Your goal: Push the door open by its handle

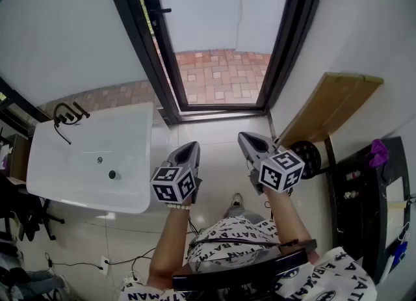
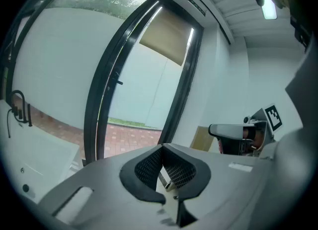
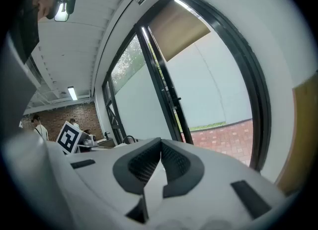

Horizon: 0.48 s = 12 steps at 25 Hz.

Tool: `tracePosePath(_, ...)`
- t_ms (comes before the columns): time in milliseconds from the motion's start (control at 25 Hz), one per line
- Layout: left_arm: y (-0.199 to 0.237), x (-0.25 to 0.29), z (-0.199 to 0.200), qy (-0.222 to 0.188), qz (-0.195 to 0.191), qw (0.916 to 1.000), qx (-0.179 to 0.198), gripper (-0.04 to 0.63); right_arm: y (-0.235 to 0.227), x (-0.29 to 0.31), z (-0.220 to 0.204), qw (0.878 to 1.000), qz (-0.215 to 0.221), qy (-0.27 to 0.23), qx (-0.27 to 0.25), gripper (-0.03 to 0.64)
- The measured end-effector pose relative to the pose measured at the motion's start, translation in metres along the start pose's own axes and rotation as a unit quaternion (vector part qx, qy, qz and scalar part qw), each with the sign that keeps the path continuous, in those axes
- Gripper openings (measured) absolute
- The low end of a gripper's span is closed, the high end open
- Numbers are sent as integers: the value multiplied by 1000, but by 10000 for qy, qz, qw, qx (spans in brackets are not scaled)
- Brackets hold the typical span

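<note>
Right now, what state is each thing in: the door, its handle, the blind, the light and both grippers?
Glass door: open, standing at the doorway's left side.
Door handle: no gripper on it.
Roller blind: partly lowered across the top of the doorway.
Ceiling light: on.
Left gripper: shut, empty.
Right gripper: shut, empty.

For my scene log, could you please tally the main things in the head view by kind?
Grippers: 2, the left gripper and the right gripper, jaws together
Door: 1
Door handle: 1
Sink: 1
Faucet: 1
Cardboard sheet: 1
Total: 7
</note>
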<state>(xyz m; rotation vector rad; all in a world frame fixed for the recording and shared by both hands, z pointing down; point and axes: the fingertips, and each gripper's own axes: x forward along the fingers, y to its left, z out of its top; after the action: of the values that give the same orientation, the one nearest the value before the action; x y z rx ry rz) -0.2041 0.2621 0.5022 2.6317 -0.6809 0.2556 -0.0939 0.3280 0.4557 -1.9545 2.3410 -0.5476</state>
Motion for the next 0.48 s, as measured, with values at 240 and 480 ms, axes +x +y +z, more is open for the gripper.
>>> tracePosePath(240, -2, 4, 0, 16, 23, 10000, -21, -17, -3, 1, 6, 9998, 129, -96, -102, 31)
tracePosePath(480, -5, 16, 1, 8, 90, 10000, -25, -17, -14, 11, 6, 9994, 232, -4, -270, 143)
